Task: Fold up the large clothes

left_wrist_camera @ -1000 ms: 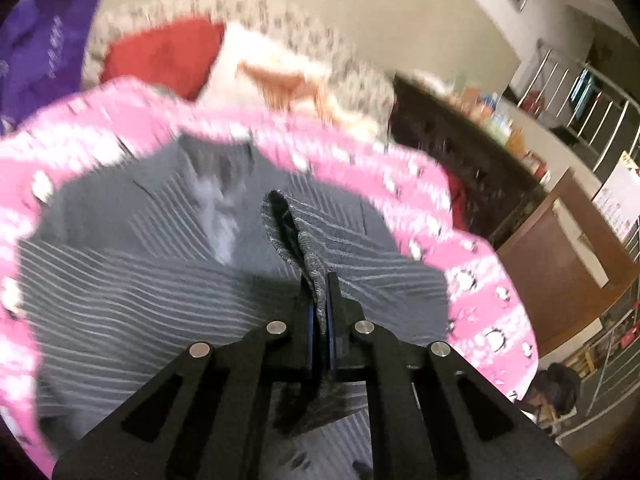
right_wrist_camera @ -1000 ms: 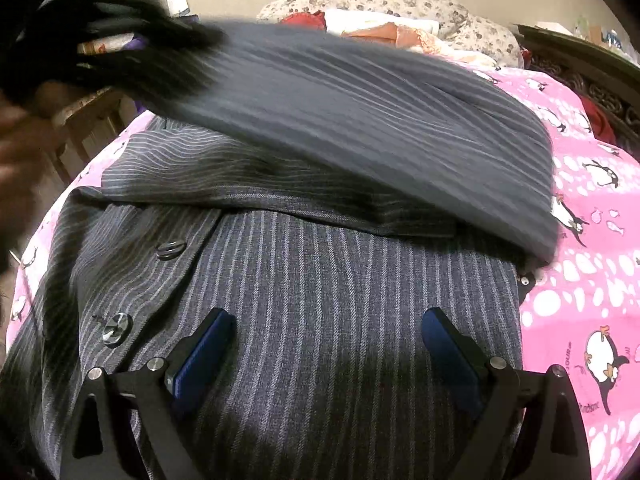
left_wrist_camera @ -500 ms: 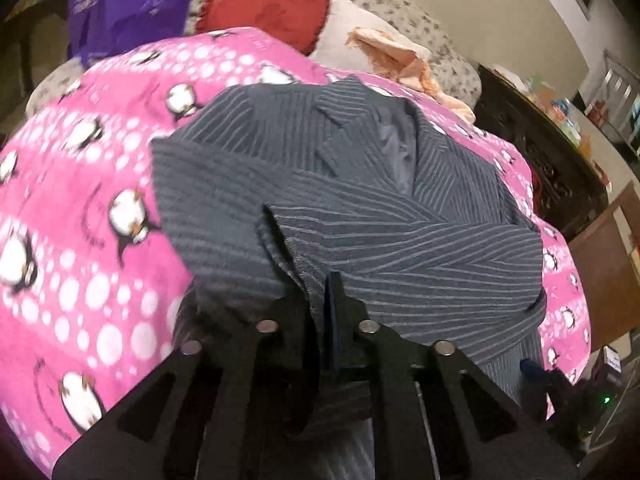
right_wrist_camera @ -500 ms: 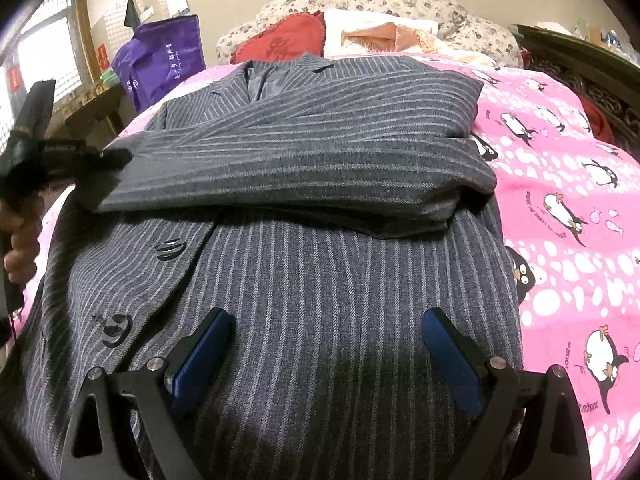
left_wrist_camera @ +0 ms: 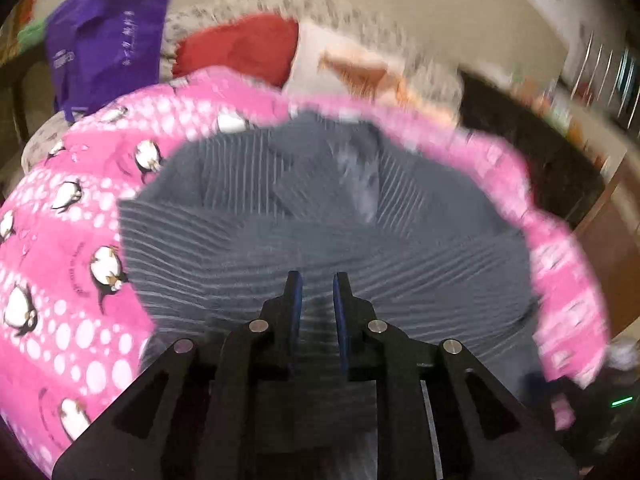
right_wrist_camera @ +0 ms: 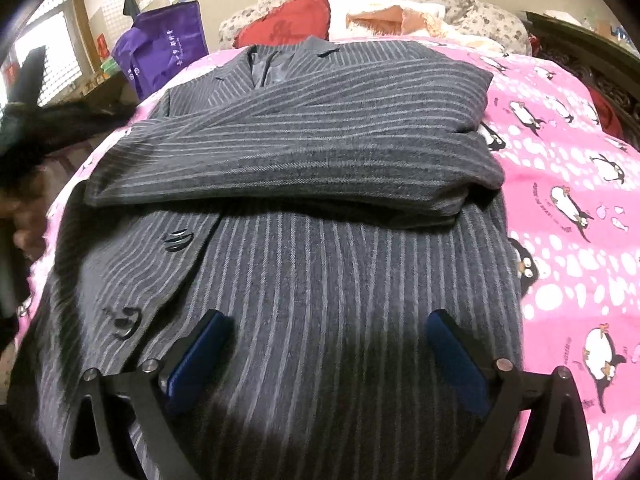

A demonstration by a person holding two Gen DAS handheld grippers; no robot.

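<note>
1. left gripper: jaws parted by a narrow gap, nothing between the blue pads. clamped on a striped fold half a second ago; now let go. view blurred, so in motion, seemingly backing off above the cloth.
2. right gripper: spread wide, empty, blue pads low over the lower front of the jacket. no grip on anything. position unchanged across the last second.
3. grey pinstriped jacket: flat on the bed, collar toward the pillows, hem toward the right gripper. sleeve, carried through the air a second ago, now laid crosswise over the chest, cuff end at the left edge, fold at the right shoulder. second layer visible beneath it near the right side; whether that is the other sleeve, cannot tell.
4. buttons: two showing on the front panel below the sleeve, uncovered.
5. pink penguin blanket: under the jacket, exposed on both sides.
6. surroundings: red cushion and patterned pillows at the head of the bed, purple bag beside the bed at left.
7. judgement: sleeve fold finished and released. body not yet folded; lower half lying full length. likely next step a lift of the hem toward the collar, both grippers free for it.
8. risk: crossed sleeve loose on top, liable to slide if the hem is raised unevenly.
</note>
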